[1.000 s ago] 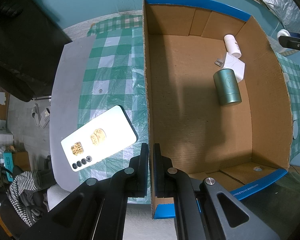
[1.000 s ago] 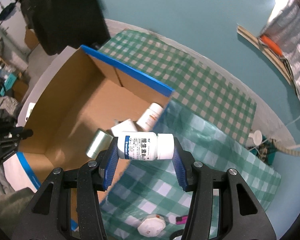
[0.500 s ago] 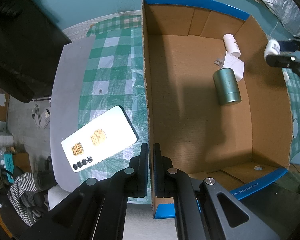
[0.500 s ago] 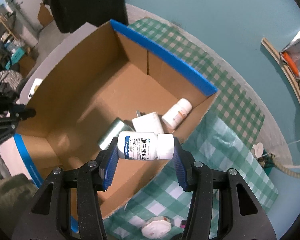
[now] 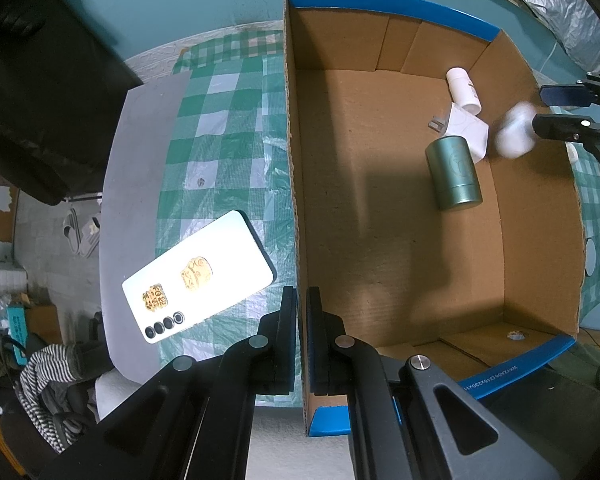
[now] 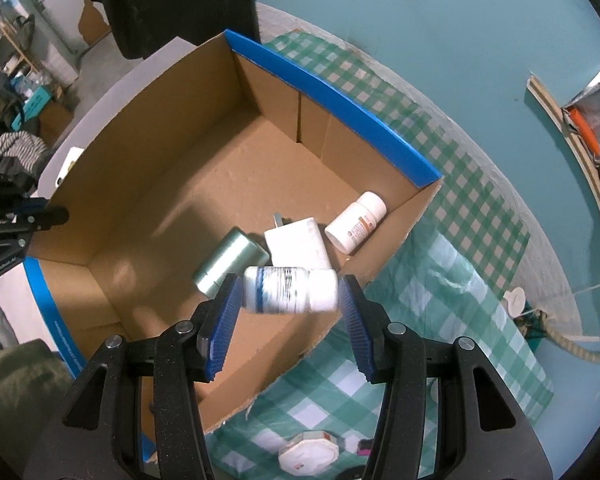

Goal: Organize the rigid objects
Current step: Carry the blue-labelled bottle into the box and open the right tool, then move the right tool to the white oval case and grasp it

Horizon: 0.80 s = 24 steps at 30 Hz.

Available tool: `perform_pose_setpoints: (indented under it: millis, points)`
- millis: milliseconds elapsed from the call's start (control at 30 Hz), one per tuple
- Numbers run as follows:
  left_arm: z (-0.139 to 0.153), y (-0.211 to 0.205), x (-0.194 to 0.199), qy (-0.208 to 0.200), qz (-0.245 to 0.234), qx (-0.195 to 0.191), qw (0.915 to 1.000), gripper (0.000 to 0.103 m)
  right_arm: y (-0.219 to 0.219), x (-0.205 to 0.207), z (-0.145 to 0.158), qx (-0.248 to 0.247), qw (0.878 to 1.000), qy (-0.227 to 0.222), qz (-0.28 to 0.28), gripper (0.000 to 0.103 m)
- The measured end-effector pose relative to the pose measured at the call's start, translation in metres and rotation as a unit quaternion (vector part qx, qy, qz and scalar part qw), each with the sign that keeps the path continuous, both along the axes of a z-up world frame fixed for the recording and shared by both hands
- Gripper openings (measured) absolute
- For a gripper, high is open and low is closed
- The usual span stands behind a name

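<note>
The left gripper (image 5: 302,340) has its jaws clamped on the near left wall of an open cardboard box (image 5: 540,240) edged with blue tape. Inside, toward the far right, a green metal canister (image 5: 454,174) lies on its side, touching a white plug adapter (image 5: 466,128), with a white pill bottle (image 5: 464,90) just beyond. At the right rim, the right gripper (image 5: 556,110) shows beside a blurred white bottle (image 5: 514,136). Left of the box, a white phone (image 5: 198,276) lies face down on the green checked cloth (image 5: 228,120) covering the counter (image 5: 140,160).
</note>
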State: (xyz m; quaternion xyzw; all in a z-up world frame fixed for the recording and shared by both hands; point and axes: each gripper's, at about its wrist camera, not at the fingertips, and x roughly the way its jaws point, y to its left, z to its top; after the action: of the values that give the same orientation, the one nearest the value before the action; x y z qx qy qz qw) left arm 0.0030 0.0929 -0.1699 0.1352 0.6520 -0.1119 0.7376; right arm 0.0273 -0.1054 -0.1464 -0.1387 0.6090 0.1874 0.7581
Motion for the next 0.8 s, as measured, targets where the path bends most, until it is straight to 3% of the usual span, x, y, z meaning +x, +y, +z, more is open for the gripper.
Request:
perform_pose_setpoints:
  millis: [133, 367, 800]
  points:
    - [0.0, 0.0, 0.0, 0.0, 0.0, 0.0, 1.0, 0.004, -0.004, 0.0, 0.003, 0.003, 1.0, -0.004, -0.011, 0.056]
    - [0.0, 0.0, 0.0, -0.001, 0.0, 0.001, 1.0, 0.004, -0.021, -0.003, 0.015, 0.034, 0.998, -0.007, -0.052, 0.056]
    - [0.0, 0.0, -0.001, -0.001, -0.001, 0.001, 1.0, 0.004, -0.045, -0.011, 0.031, 0.045, 0.994, -0.016, -0.1, 0.056]
